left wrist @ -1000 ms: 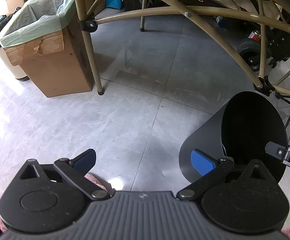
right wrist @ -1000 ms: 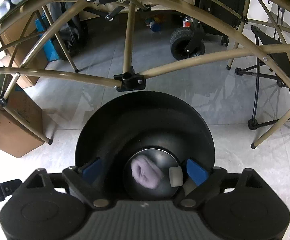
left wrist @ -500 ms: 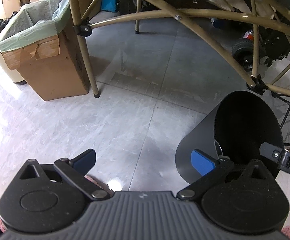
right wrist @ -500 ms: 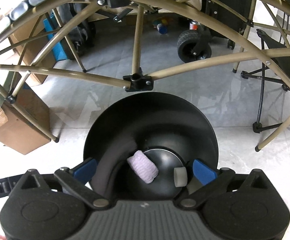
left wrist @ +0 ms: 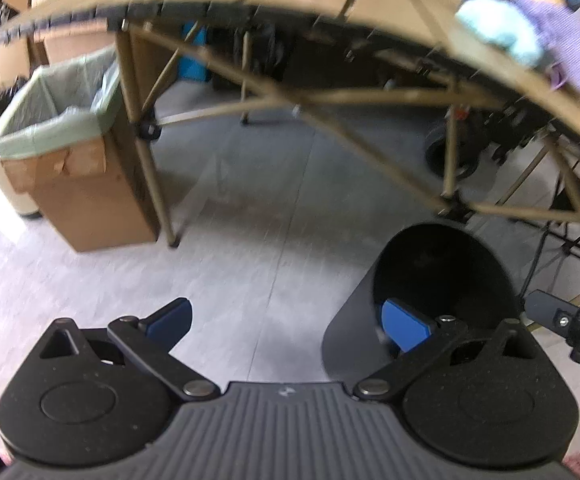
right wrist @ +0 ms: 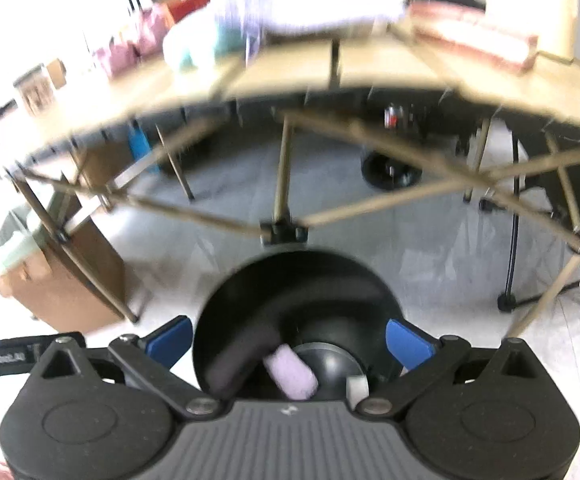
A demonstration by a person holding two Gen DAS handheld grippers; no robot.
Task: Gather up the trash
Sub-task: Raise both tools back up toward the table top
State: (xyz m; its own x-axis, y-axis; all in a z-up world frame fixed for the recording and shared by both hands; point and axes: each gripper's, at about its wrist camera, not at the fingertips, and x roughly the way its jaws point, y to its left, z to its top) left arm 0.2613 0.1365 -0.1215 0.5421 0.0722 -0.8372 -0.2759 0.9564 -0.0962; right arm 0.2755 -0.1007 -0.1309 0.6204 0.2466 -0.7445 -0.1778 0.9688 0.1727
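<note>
Blue pads tip both claws, and both stand wide apart with nothing between them. The right gripper (right wrist: pixel 287 340) hangs over the mouth of a black bin (right wrist: pixel 249 280), its fingers (right wrist: pixel 406 344) spread to either side of the rim without touching it. Down at the bottom of the bin lie a pale purple wad (right wrist: pixel 292 376) and, just beside it to the right, a small white piece (right wrist: pixel 357 388), partly hidden by the gripper body.

The left gripper (left wrist: pixel 287 322) is spread just as wide above bare grey floor tiles (left wrist: pixel 249 240). Its right finger (left wrist: pixel 406 324) shows in front of the same black bin (left wrist: pixel 350 328), which stands on the floor just to the right; whether the finger touches the bin cannot be told. The tip of the other gripper shows at the right edge.

Beyond the bin stands a folding table (right wrist: pixel 370 68) on crossed tan legs (right wrist: pixel 281 176). On its top, blurred, rest a pale blue lump (left wrist: pixel 498 28), purple cloth (left wrist: pixel 570 40) and a long pinkish box (right wrist: pixel 474 40). Left of the table legs stands a cardboard box (left wrist: pixel 89 204) lined with a green bag (left wrist: pixel 49 120).
</note>
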